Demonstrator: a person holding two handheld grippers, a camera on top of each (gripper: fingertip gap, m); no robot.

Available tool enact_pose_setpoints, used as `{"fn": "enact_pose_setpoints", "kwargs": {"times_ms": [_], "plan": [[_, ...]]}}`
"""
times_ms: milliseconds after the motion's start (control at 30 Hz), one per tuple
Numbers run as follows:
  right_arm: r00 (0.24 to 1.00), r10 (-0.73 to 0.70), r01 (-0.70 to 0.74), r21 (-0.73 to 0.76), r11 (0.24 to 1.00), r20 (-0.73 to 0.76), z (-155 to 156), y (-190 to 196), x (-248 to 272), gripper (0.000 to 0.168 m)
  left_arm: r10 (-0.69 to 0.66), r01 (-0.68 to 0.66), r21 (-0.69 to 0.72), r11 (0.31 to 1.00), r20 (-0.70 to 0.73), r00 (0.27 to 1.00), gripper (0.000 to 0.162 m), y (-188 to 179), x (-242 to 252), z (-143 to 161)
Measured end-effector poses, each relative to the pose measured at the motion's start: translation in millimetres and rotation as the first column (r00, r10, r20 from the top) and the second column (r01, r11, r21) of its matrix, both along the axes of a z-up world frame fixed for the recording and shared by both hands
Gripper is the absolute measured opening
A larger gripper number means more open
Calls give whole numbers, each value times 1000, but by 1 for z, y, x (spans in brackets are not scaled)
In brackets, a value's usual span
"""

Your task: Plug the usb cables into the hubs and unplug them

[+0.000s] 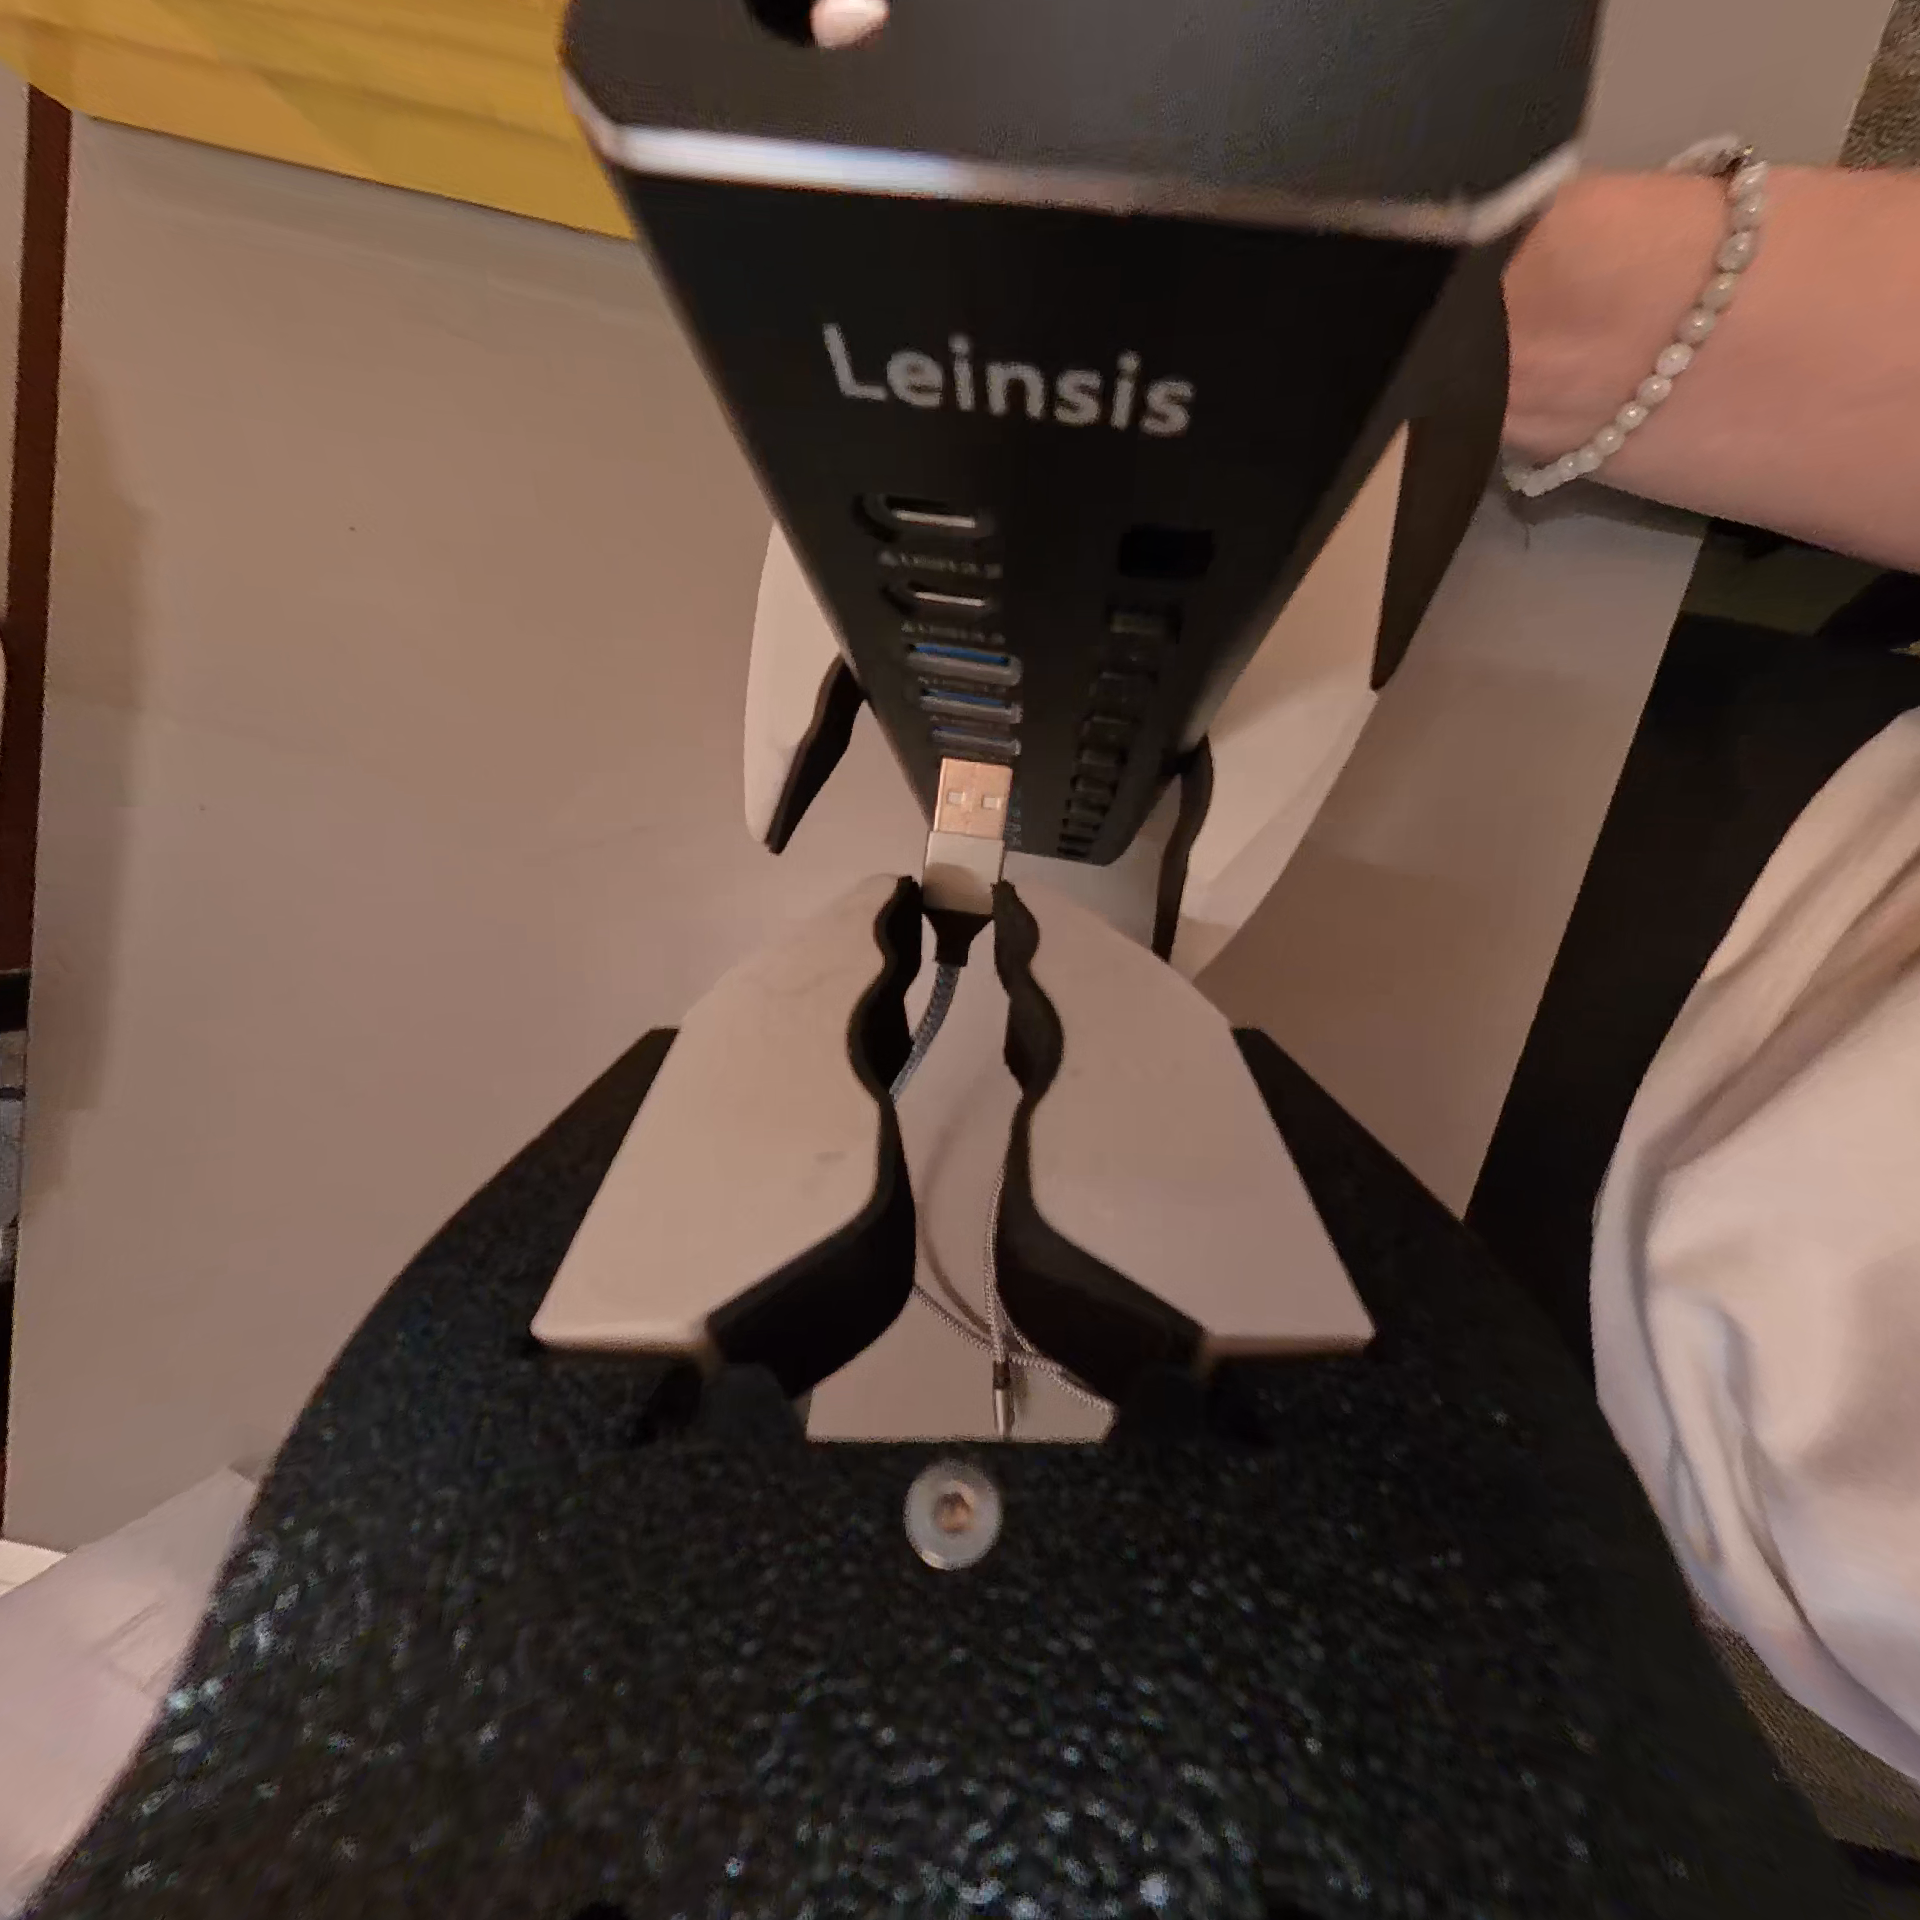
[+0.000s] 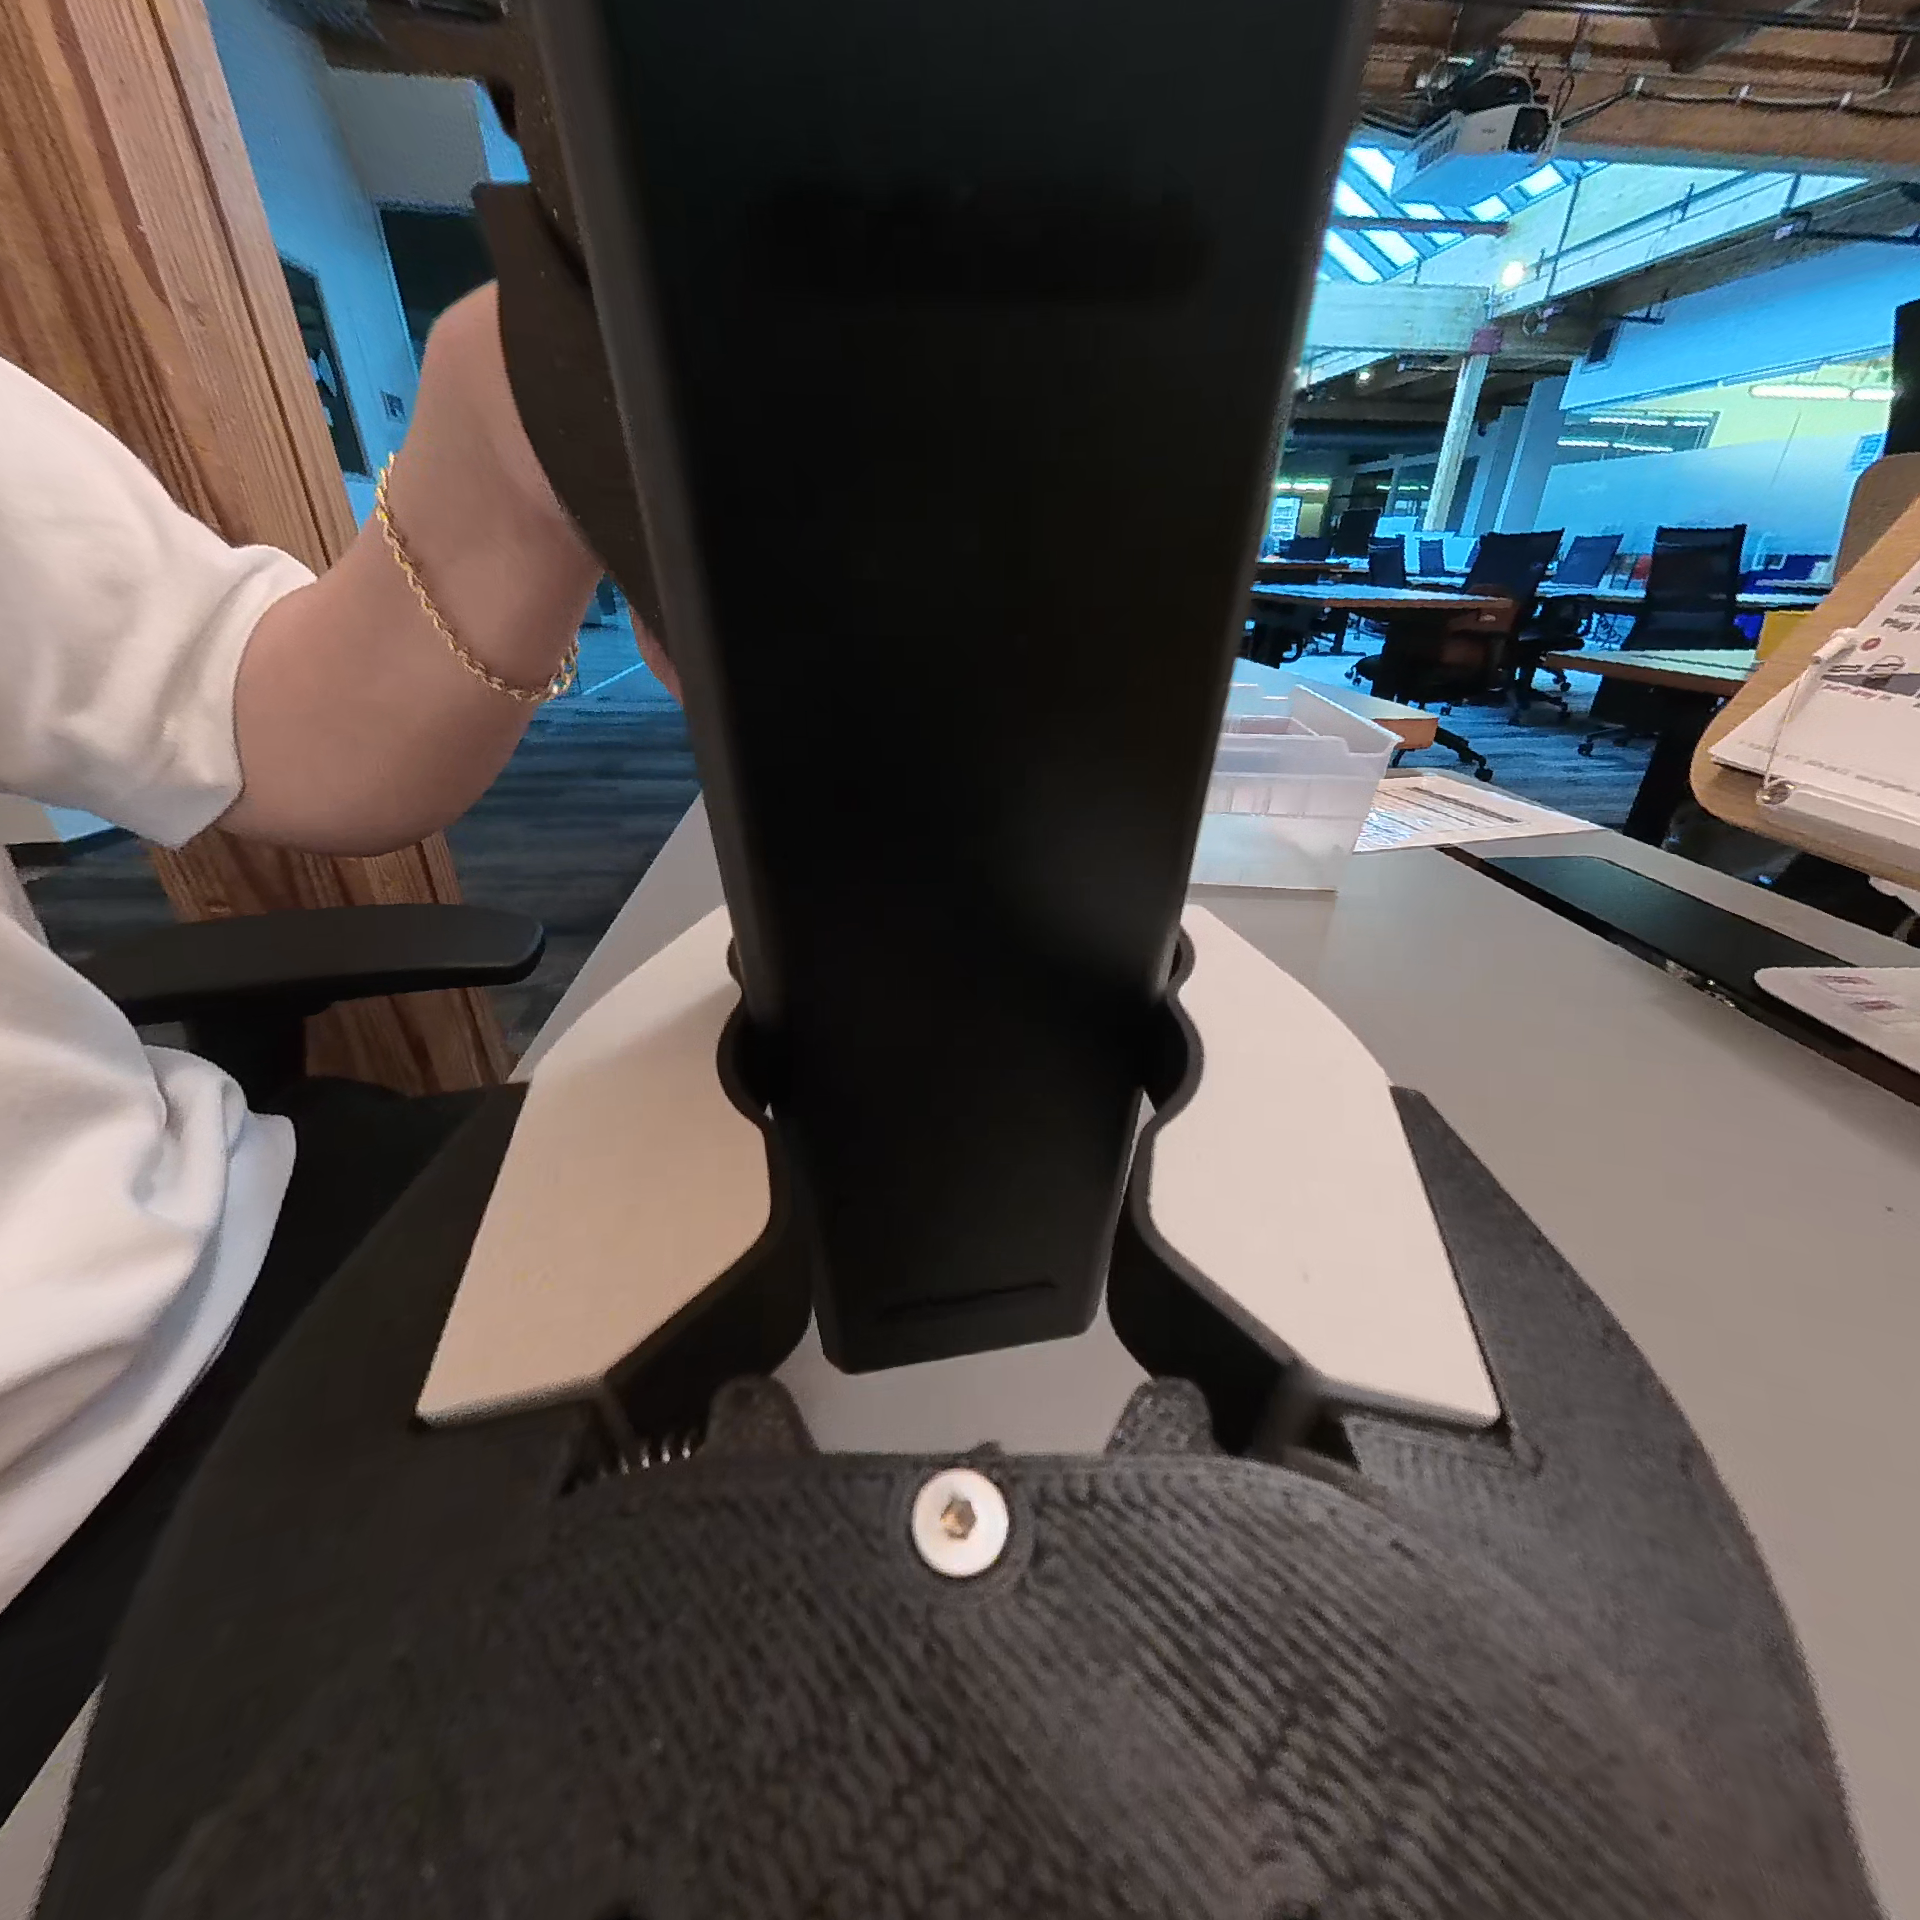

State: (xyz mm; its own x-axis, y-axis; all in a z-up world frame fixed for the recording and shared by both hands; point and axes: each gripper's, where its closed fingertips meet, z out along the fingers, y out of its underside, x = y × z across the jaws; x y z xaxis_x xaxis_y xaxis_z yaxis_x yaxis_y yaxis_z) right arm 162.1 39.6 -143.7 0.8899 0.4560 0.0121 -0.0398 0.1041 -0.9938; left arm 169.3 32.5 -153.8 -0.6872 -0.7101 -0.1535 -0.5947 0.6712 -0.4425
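Observation:
A tall black USB hub (image 1: 1039, 416) stands upright, its port side facing me in the left wrist view, with several ports in a column. My left gripper (image 1: 961, 894) is shut on a silver USB-A plug (image 1: 968, 821) with a grey braided cable (image 1: 920, 1023). The plug tip sits at a lower port, below the blue ones, with its metal shell still showing. My right gripper (image 2: 961, 997) is shut on the hub's plain back (image 2: 956, 623) near its base. Its white fingers (image 1: 774, 665) show behind the hub.
The grey table (image 2: 1558, 1091) carries a clear plastic bin (image 2: 1299, 769), a clipboard with papers (image 2: 1818, 727) and a black strip (image 2: 1662, 914). A wrist with a pearl bracelet (image 1: 1662, 312) is at the right. A chair armrest (image 2: 312, 945) and wooden post (image 2: 156, 416) stand left.

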Motion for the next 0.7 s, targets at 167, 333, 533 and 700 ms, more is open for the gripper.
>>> {"fn": "enact_pose_setpoints", "kwargs": {"times_ms": [167,333,533,700], "plan": [[1000,-10,11,-18,1000,27,-4,1,0,73,8,-7,43,999,-18,1000,13,1,0,-1],[999,-14,15,-21,1000,36,-2,1,0,73,-14,13,15,1000,20,1000,13,-2,1,3],[998,3,-1,36,999,-62,10,-7,7,73,-103,139,-157,978,213,971,13,-12,11,13],[988,55,-39,115,993,-147,26,-13,6,73,-86,281,-395,874,444,892,13,-22,12,33]]}}
